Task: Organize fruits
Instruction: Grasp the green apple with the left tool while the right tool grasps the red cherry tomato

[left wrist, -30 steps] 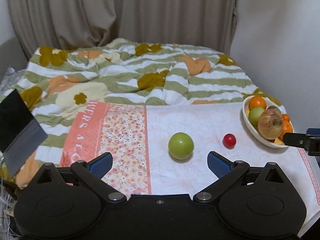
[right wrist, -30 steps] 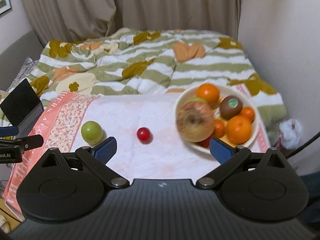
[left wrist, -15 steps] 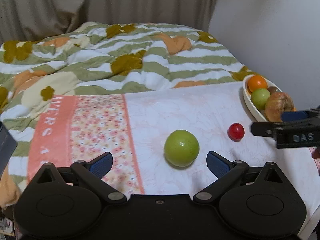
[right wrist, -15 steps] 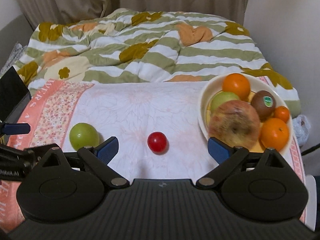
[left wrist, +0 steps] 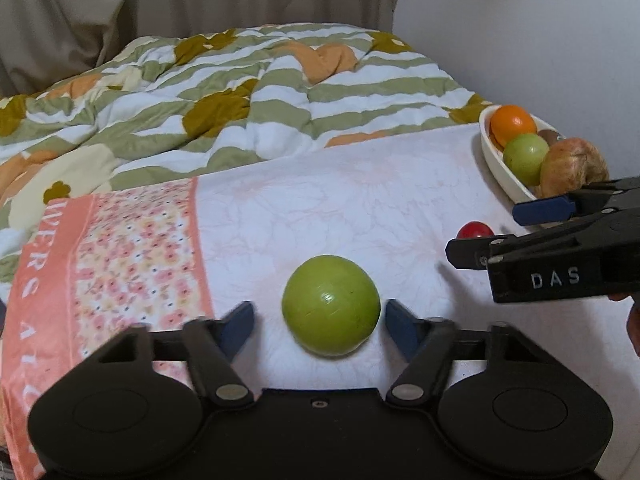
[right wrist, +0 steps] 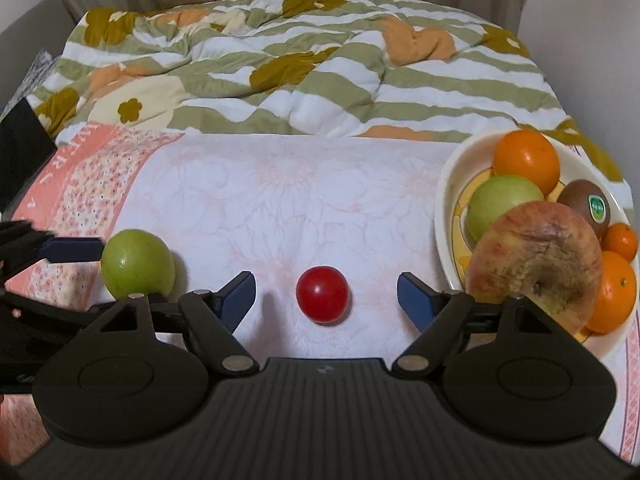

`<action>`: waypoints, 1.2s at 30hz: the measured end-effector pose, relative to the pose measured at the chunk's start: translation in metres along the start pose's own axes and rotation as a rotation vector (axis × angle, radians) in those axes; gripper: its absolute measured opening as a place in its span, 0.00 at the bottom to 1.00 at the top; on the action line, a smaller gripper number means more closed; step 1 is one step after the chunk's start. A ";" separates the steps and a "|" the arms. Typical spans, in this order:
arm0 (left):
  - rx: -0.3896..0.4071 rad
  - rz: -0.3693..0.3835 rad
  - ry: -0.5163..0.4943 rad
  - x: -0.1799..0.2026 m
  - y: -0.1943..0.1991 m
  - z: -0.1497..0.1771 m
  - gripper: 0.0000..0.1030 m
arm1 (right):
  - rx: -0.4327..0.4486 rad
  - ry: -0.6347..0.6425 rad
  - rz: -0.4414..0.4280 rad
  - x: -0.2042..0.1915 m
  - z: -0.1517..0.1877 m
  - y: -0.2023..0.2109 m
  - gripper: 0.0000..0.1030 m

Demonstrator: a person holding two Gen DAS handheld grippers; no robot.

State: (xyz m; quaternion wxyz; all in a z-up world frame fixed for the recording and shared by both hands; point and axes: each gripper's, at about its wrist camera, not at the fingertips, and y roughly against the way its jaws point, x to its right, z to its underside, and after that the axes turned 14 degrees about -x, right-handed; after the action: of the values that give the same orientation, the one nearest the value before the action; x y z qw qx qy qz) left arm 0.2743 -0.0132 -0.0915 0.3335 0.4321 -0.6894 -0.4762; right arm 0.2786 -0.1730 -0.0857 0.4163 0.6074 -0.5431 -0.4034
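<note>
Most fruit already in bowl (right wrist: 446, 216) at my 2 o'clock. Two left on cloth (right wrist: 320, 200): green apple (left wrist: 331, 306), red tomato (right wrist: 322, 294). Left gripper (left wrist: 320, 326) closing around apple, not touching; right gripper (right wrist: 326, 296) narrowing, tomato loose between jaws.

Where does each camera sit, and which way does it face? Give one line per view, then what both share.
Left wrist: on the left tongs, looking down at the green apple between their closing fingers; right tongs at right.
Right wrist: on the right tongs, closing, facing the red tomato; left tongs at left.
Shared: both fruits, fruit bowl, quilt.
</note>
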 end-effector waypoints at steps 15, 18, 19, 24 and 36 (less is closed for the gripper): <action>0.003 -0.001 0.042 -0.009 0.001 0.004 0.54 | -0.020 0.018 -0.017 -0.002 0.003 -0.014 0.65; 0.005 -0.008 0.061 -0.014 0.003 0.007 0.54 | -0.020 0.016 -0.017 -0.002 0.003 -0.015 0.63; 0.006 -0.010 0.068 -0.016 0.004 0.008 0.54 | -0.021 0.016 -0.017 -0.002 0.003 -0.015 0.61; 0.018 -0.012 0.082 -0.020 0.011 0.014 0.54 | -0.014 0.030 0.002 -0.003 0.003 -0.015 0.44; 0.116 -0.010 0.087 -0.011 0.060 0.028 0.54 | 0.067 0.035 0.005 -0.012 0.017 0.026 0.44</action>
State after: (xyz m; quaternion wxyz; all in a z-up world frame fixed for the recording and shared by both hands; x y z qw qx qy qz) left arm 0.2371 0.0175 -0.0441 0.3354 0.4744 -0.6984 -0.4179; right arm 0.2533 -0.1641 -0.0666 0.4063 0.6263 -0.5506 -0.3735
